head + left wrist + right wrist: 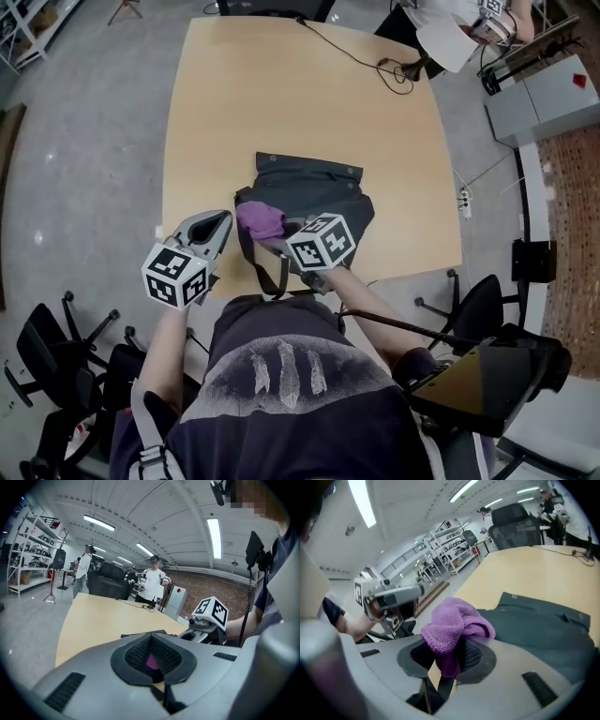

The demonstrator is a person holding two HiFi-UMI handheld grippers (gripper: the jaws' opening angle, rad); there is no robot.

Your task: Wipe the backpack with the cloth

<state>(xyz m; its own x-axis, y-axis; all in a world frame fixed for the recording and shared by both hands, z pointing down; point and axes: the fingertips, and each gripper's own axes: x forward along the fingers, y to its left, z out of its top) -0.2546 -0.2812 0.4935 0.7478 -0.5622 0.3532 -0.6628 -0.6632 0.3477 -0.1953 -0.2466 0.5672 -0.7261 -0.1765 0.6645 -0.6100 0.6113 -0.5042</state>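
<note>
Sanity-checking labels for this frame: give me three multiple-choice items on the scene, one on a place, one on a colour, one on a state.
1. Where does the backpack lie?
A. on the floor
B. on the table, near the person's edge
C. on a chair

2. What colour is the cloth?
A. yellow
B. white
C. purple

3. How does the right hand-held gripper stand?
A. shut on the cloth
B. open and empty
C. open round a strap

Key:
1 B: the head view shows it flat on the tabletop, close to the person.
2 C: the head view and the right gripper view both show it purple.
3 A: the right gripper view shows the jaws pinching the cloth's lower fold.
</note>
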